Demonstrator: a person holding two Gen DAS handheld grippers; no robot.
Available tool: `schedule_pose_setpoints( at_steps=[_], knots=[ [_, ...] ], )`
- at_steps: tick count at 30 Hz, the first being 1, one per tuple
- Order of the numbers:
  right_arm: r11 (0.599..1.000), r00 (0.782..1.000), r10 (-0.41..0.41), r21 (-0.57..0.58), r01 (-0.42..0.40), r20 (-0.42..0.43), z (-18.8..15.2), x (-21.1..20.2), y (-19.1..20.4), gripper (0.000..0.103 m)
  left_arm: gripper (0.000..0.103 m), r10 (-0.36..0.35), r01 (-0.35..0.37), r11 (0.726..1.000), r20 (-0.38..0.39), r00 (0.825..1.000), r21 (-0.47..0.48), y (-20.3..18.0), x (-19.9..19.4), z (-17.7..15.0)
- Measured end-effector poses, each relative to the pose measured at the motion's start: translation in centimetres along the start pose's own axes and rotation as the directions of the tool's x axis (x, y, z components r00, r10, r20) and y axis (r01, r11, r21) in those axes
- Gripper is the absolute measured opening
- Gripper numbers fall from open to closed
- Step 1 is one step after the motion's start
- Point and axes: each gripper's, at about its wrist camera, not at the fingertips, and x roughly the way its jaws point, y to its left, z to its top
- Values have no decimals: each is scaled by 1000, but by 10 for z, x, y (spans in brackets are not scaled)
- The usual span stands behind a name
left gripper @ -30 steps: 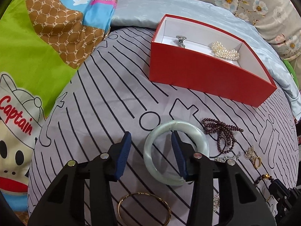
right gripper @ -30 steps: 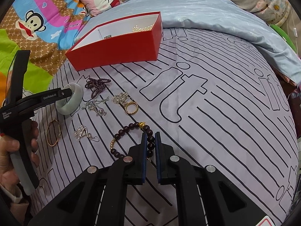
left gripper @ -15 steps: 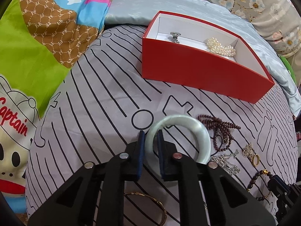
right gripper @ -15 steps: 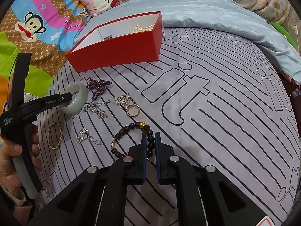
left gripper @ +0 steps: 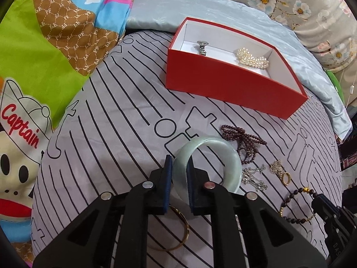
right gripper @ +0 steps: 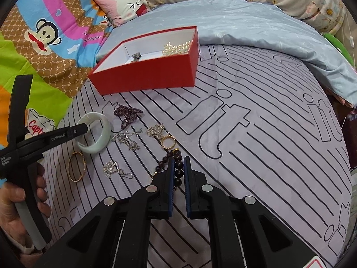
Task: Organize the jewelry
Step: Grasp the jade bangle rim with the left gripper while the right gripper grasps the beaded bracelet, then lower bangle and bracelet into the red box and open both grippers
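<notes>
My left gripper [left gripper: 179, 167] is shut on the rim of a pale green jade bangle [left gripper: 232, 156] and holds it tilted just above the bed; both also show in the right wrist view, gripper [right gripper: 82, 129] and bangle [right gripper: 100, 138]. The red box [left gripper: 234, 87] lies beyond, holding a silver watch [left gripper: 202, 47] and pearls [left gripper: 252, 59]. My right gripper [right gripper: 178, 167] is shut on a dark bead bracelet [right gripper: 178, 172], which rests on the sheet.
On the striped grey sheet [right gripper: 256, 134] lie purple beads [left gripper: 245, 140], silver chains [left gripper: 254, 176], a gold ring [left gripper: 285, 176], a thin gold bangle [right gripper: 77, 166] and a silver earring [right gripper: 111, 167]. A blue quilt [right gripper: 245, 22] lies behind the box.
My left gripper closed on the jade bangle's rim and tilted it up off the sheet. My right gripper stayed shut on the dark bead bracelet.
</notes>
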Motion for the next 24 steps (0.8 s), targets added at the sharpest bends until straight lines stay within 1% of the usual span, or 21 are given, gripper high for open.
schedule_pose_setpoints(
  at_steps=[6, 12, 15, 19, 22, 24],
  knots=[
    [1000, 999, 18, -21, -17, 43, 11, -18, 7, 7, 12, -10, 8, 999, 44, 999, 32, -10, -23, 1],
    [998, 994, 46, -46, -41, 103, 32, -40, 15, 7, 12, -47, 42, 998, 98, 994, 50, -18, -53, 14],
    [996, 989, 71, -57, -64, 132, 50, -50, 19, 7, 12, -65, 56, 996, 131, 989, 68, -25, -67, 25],
    [994, 979, 77, -96, -60, 188, 83, -59, 27, 7, 12, -92, 78, 993, 166, 982, 85, -34, -79, 48],
    [991, 972, 78, -125, -51, 224, 112, -61, 34, 7, 12, -85, 65, 993, 207, 975, 102, -42, -83, 70],
    [989, 967, 80, -140, -47, 241, 131, -59, 39, 7, 12, -81, 60, 993, 219, 972, 102, -45, -81, 84]
  ],
)
